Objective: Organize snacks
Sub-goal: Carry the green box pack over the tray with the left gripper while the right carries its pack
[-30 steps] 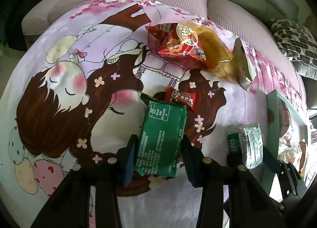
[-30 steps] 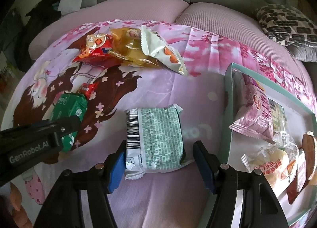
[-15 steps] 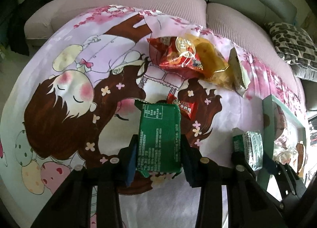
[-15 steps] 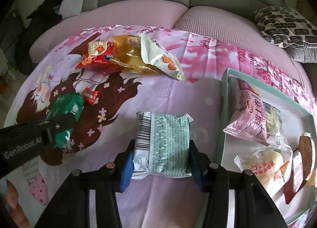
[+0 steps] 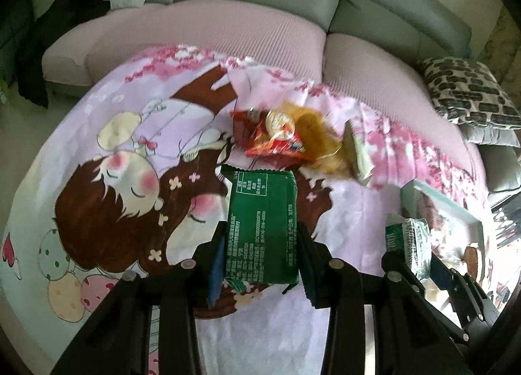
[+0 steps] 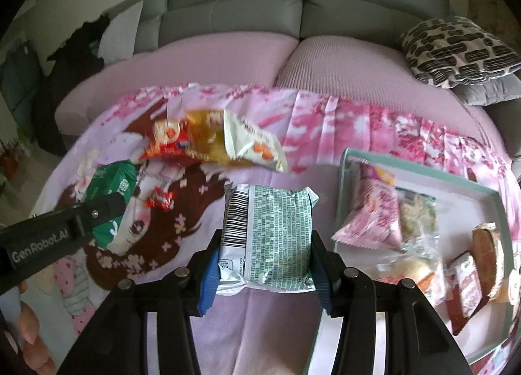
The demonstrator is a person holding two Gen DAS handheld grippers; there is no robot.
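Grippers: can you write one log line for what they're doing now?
left gripper: shut on dark green packet | right gripper: shut on pale green packet | tray: waiting

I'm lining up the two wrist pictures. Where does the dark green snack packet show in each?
Left wrist: dark green packet at centre, clamped in the left gripper.
Right wrist: same packet at the left edge, behind the left gripper's arm.
Shared landmark: red snack bag.
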